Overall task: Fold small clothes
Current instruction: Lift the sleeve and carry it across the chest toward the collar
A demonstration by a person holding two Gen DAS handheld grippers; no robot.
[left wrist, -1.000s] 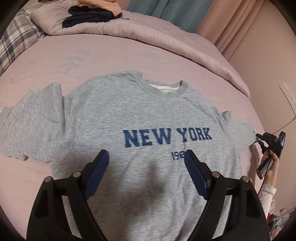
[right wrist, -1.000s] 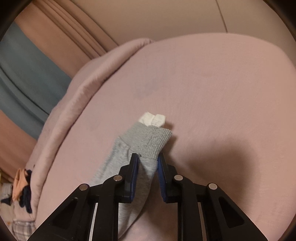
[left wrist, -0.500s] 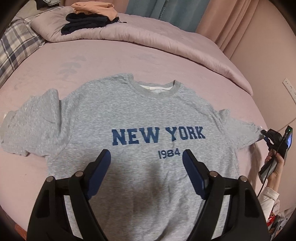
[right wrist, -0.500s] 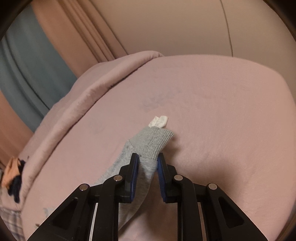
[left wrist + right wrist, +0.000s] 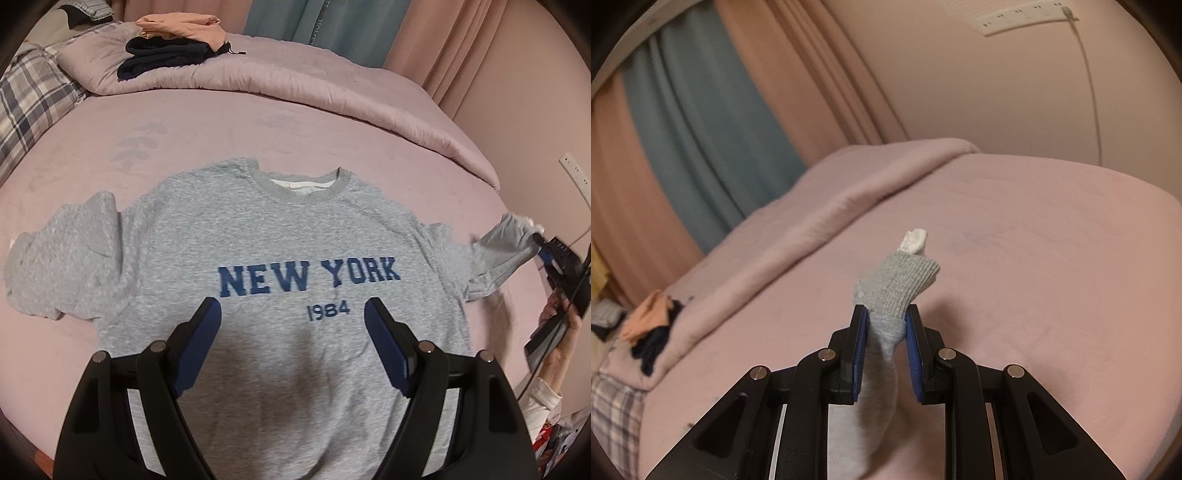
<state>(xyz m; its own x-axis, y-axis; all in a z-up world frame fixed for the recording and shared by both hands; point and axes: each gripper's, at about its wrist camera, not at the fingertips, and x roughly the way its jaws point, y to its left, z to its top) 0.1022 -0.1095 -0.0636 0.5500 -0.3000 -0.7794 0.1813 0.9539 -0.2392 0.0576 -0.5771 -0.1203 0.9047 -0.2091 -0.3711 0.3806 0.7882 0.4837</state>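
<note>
Pinching the sweatshirt's [image 5: 288, 236] sleeve cuff [image 5: 901, 280] above the bed's [image 5: 258, 140] right edge, the right tool [image 5: 886, 314] grips; the left tool [image 5: 291, 314] hovers open, empty.

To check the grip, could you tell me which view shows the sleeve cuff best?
The right wrist view: the sleeve cuff sits close and sharp, pinched by the right gripper. The left wrist view shows it small and blurred at the frame's edge.

Grey sweatshirt [image 5: 280, 236] with blue lettering on a pink bedsheet [image 5: 184, 140]; plaid pillow [image 5: 29, 99]; peach, perhaps navy, folded clothes [image 5: 173, 40].
</note>
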